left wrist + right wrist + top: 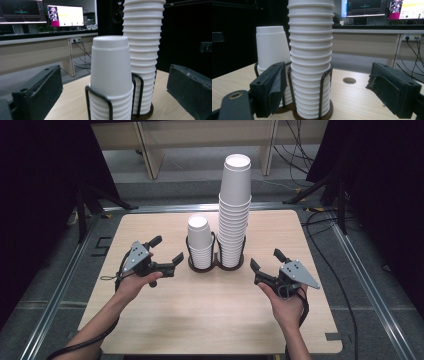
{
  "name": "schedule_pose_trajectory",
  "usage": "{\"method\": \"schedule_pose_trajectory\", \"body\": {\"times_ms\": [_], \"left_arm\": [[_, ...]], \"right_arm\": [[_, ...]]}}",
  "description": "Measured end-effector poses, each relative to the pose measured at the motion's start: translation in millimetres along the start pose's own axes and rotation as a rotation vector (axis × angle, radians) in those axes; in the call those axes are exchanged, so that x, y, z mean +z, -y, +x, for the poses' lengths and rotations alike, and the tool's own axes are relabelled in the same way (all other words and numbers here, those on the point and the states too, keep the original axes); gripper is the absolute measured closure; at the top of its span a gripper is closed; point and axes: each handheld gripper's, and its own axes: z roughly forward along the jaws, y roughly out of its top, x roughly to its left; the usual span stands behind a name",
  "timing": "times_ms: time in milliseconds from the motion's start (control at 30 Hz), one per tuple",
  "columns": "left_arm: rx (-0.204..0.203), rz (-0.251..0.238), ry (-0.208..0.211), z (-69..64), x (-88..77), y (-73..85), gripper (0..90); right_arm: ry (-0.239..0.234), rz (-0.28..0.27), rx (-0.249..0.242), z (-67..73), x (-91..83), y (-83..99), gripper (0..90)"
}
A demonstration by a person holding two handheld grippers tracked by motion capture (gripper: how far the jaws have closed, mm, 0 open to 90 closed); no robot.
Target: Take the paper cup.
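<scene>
Two stacks of upturned white paper cups stand in a dark wire cup holder (pixel 216 263) at the middle of the wooden table (pixel 150 320). The short stack (pixel 199 241) is on the left, the tall stack (pixel 235 207) on the right. My left gripper (pixel 167 248) hovers left of the holder, open, nothing between its jaws; its view faces the short stack (pixel 111 80) with the tall stack (pixel 143 55) behind. My right gripper (pixel 267 259) hovers right of the holder, open and empty; its view faces the tall stack (pixel 310 60), with the short stack (pixel 271 47) farther left.
A round hole (pixel 349 80) is cut in the tabletop beyond the holder. Metal rails (pixel 65 285) frame the table. Cables (pixel 330 265) trail on the floor at the right. Desks with lit monitors (pixel 65 15) stand beyond the table.
</scene>
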Motion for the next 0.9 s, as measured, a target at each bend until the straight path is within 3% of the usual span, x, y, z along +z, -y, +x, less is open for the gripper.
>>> {"method": "schedule_pose_trajectory", "body": {"times_ms": [400,433,467,500,533,633,700,900], "left_arm": [[0.059,-0.032,0.038,-13.8,34.4,-28.2,0.0],[0.068,-0.041,0.040,-16.1,37.1,-30.5,0.0],[0.072,-0.049,0.049,-18.8,39.9,-32.6,0.0],[0.073,-0.051,0.060,-21.1,42.7,-34.6,0.0],[0.077,-0.053,0.067,-23.1,45.3,-36.6,0.0],[0.088,-0.059,0.089,-29.0,53.5,-41.6,0.0],[0.099,-0.059,0.092,-32.3,59.0,-44.6,0.0],[0.116,-0.067,0.104,-39.0,78.3,-51.6,0.0]], "right_arm": [[-0.015,-0.043,-0.017,0.1,18.3,-30.9,15.0],[-0.029,-0.037,0.016,1.8,19.7,-32.9,15.0],[-0.022,-0.055,-0.015,-0.6,22.7,-35.9,15.0],[-0.033,-0.041,0.011,0.9,24.3,-38.6,14.9],[-0.033,-0.060,-0.010,-0.2,27.5,-41.5,14.9],[-0.046,-0.059,0.010,4.3,33.9,-51.8,14.9],[-0.053,-0.077,-0.018,5.2,39.9,-61.0,15.0],[-0.064,-0.107,-0.036,9.2,52.1,-82.9,14.9]]}}
